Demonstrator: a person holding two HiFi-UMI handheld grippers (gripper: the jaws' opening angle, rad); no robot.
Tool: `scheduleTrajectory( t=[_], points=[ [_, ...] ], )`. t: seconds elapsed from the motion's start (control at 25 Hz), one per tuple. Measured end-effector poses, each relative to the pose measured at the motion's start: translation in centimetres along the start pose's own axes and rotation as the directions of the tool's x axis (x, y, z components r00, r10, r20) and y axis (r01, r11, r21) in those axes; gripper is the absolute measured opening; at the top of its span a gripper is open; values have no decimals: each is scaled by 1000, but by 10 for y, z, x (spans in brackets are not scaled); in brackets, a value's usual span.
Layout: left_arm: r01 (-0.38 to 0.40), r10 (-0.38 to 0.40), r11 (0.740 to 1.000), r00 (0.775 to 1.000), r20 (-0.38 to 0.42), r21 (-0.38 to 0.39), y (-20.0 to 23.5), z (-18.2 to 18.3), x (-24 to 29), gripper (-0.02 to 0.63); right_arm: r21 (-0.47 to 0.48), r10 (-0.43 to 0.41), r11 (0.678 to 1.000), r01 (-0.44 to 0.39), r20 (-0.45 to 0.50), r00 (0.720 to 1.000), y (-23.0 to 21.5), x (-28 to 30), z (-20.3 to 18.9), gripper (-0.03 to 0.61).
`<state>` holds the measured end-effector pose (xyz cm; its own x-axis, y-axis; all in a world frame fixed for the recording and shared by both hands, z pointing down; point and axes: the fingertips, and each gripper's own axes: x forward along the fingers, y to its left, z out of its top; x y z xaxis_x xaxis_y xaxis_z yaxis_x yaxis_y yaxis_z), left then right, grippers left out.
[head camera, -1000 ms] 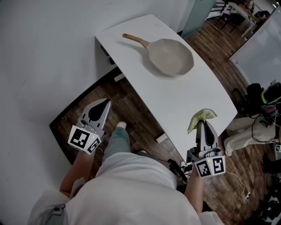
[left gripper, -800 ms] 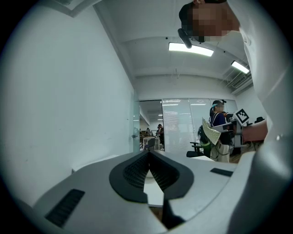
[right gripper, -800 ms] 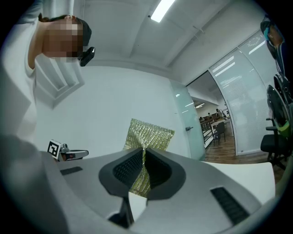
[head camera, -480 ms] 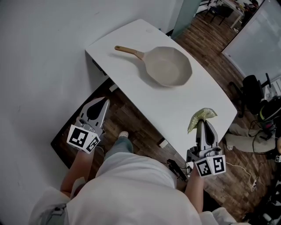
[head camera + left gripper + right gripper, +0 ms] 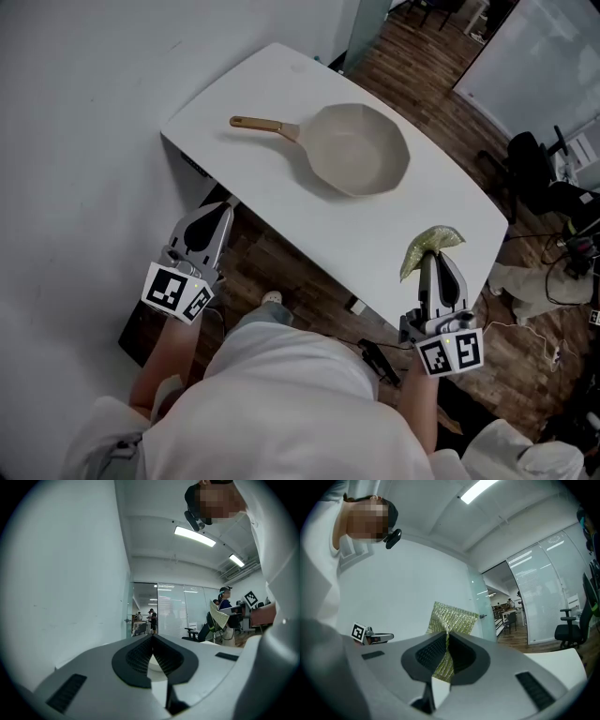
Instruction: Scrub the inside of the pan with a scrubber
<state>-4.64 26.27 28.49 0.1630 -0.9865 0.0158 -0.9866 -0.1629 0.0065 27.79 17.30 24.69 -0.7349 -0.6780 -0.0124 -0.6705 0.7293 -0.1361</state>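
Drawn nearer the table (image 5: 281,202) than a second ago. Clamped on scrubber (image 5: 429,246) with right gripper (image 5: 434,257), shut empty at left gripper (image 5: 224,210); pan (image 5: 361,150) well ahead of scrubber, untouched.

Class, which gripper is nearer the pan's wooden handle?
Left. The left gripper hangs beside the table's edge, close to the handle; the right gripper, clamping the scrubber, sits by the table's other end, beyond the pan.

No words, numbers or brand names can be read. The cube (image 5: 175,291) on the left gripper (image 5: 223,210) and the cube (image 5: 450,352) on the right gripper (image 5: 434,259) show only black-and-white square patterns. Any finer print is perhaps too small to tell.
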Motion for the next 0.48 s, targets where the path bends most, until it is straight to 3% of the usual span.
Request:
scheduleTrajectory(
  t=[0.48],
  points=[
    [144,-143,990,990,-9,7,50,-5,37,12,16,-135,991,135,-5,991,23,24,-16,32]
  ],
)
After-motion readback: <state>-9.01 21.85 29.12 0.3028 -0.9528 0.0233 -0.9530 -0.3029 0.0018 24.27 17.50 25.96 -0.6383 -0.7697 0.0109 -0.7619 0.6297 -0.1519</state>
